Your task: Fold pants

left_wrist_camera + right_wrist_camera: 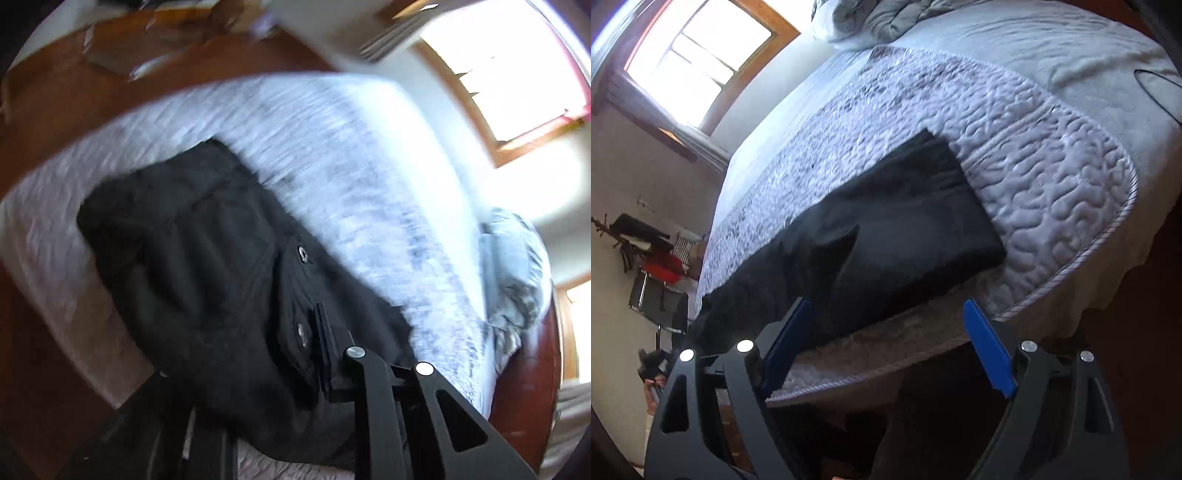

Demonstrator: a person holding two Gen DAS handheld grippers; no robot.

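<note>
the black pants point(886, 236) lie flat on the quilted bed point(1052, 155), stretched along its near edge, with their long axis running from the squared far end at upper right of the right wrist view down toward the lower left, where the cloth trails off near the bed's corner. the right tool point(886, 347) hangs just off the bed's edge with its blue pads point(988, 347) set wide apart and nothing between them; the pants lie straight ahead of it and a little above, so the near long edge of the cloth is the first thing its fingers would meet. in the left wrist view the pants point(207, 266) fill the middle of the frame, buttons point(303, 254) showing, and the left tool point(325, 354) sits down at the waist end with its fingers against the dark cloth; the view is blurred and one finger is lost against the black fabric, so i cannot tell whether it is clamped on the pants or merely resting there. judging from this, the left tool is the nearer of the two, right at the garment, while the right tool stands clear of it, square to the long side, so a fold would likely turn across that long axis.
</note>
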